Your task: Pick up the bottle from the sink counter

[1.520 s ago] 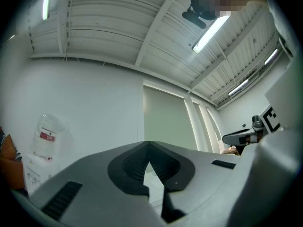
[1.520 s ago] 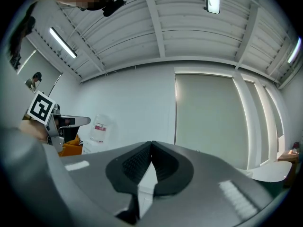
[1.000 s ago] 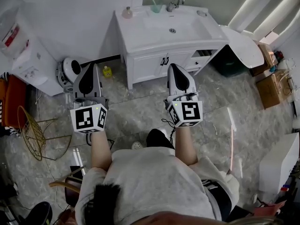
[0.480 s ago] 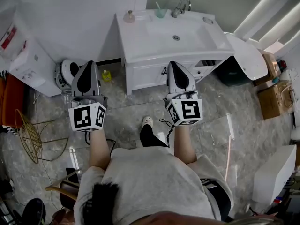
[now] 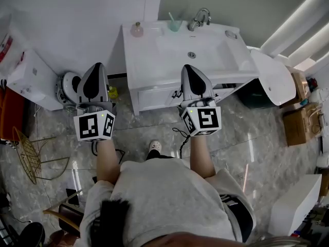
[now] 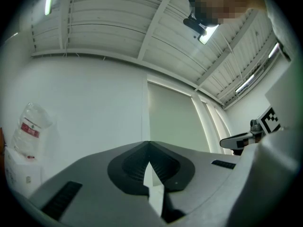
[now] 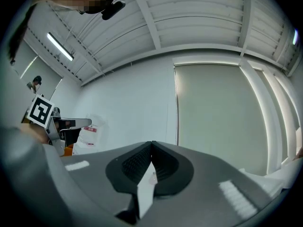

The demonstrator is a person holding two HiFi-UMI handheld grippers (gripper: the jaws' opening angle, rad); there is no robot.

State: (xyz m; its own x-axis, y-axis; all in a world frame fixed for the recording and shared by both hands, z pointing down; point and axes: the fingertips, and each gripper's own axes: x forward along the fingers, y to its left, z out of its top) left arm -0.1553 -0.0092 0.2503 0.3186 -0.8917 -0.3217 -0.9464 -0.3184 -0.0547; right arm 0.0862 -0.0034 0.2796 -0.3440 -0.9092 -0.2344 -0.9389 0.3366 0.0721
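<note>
Facing a glossy grey stone-look floor with the white sink counter ahead, a smooth glazed slab over white cabinet doors, corners rounded. The basin is a shallow rectangular dip in the counter with a small metal drain; a curved chrome faucet sits at its back edge. Both tongs are held over the floor, well short of the counter's back. The left gripper has its jaws pressed together with nothing between them, and its own view shows the ribbed dark pads meeting in a point against bare wall. The right gripper is the same, pressed together and empty, its tip over the counter's front edge. Both shells are matte grey plastic, tapered. A small teal cup with a thin stick standing in it is just left of the faucet. The bottle is at the back left corner of the counter, near the wall and apart from the cup: small, squat, round body, pinkish and see-through, narrower cap on top. Material can't be confirmed, so it could be glass or clear plastic. Judging by size it should be light and rigid, likely slick on the sides, and breakable if glass. Best hold is probably across the round body just under the cap, jaws spread first, squeeze gentle. The left gripper looks nearer to it. Fill level is too small to tell.
</note>
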